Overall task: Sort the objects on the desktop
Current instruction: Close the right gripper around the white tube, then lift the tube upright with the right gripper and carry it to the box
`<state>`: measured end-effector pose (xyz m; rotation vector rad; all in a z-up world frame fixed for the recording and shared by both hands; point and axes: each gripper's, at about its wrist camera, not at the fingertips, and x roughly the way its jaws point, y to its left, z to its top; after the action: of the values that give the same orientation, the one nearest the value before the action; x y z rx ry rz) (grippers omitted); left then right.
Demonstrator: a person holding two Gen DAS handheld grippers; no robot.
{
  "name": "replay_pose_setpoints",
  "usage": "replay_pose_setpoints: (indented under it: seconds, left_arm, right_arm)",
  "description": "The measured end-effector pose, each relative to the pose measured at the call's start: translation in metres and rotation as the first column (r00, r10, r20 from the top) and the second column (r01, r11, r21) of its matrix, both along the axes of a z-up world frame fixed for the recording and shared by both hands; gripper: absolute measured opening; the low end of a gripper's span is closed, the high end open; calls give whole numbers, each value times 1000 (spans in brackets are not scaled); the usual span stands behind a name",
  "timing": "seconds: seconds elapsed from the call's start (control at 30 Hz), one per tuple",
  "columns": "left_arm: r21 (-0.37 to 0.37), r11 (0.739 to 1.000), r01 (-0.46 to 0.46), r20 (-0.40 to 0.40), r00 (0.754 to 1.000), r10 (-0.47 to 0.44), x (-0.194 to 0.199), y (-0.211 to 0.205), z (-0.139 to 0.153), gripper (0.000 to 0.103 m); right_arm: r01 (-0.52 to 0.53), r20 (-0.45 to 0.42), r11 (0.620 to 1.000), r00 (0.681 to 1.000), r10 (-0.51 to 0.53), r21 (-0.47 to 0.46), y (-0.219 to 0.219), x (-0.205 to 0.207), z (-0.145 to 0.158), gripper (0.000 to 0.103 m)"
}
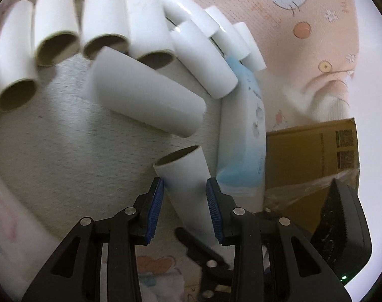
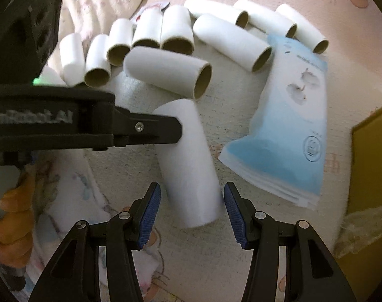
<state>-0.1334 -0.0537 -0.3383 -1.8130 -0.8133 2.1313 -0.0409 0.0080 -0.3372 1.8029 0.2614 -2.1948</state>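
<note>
Several white cardboard tubes (image 1: 57, 22) lie in a row on a pale mat (image 1: 52, 151), also seen in the right wrist view (image 2: 177, 29). My left gripper (image 1: 184, 201) is shut on one white tube (image 1: 188, 181); the same tube (image 2: 188, 163) lies between the open fingers of my right gripper (image 2: 192, 214), which do not touch it. The left gripper (image 2: 165, 129) reaches in from the left in the right wrist view. Another loose tube (image 1: 145, 103) lies just beyond. A blue and white tissue pack (image 1: 243, 146) lies to the right, also in the right wrist view (image 2: 289, 130).
A brown cardboard box (image 1: 311, 156) stands at the right, also seen at the right edge of the right wrist view (image 2: 372, 166). A pink cartoon-print sheet (image 1: 304, 37) covers the surface behind. Crumpled clear plastic (image 2: 362, 231) lies by the box.
</note>
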Motion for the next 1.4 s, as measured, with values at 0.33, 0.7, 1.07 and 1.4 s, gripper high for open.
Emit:
replay_pose_setpoints:
  seconds: [0.33, 0.7, 1.07, 1.4]
  left_arm:
    - [233, 968, -98, 118, 990, 72, -7, -10, -28, 42]
    - [197, 979, -55, 58, 997, 44, -4, 1, -18, 43]
    - [144, 988, 53, -155, 987, -30, 18, 16, 56, 43]
    - [33, 988, 151, -343, 930, -131, 34, 43, 135, 43]
  right_arm:
    - [45, 8, 999, 999, -45, -14, 3, -5, -10, 49]
    - [69, 16, 996, 998, -69, -56, 9, -1, -3, 42]
    - [59, -132, 986, 988, -80, -156, 21, 30, 54, 42]
    - [69, -282, 980, 952, -121, -187, 36, 49, 123, 42]
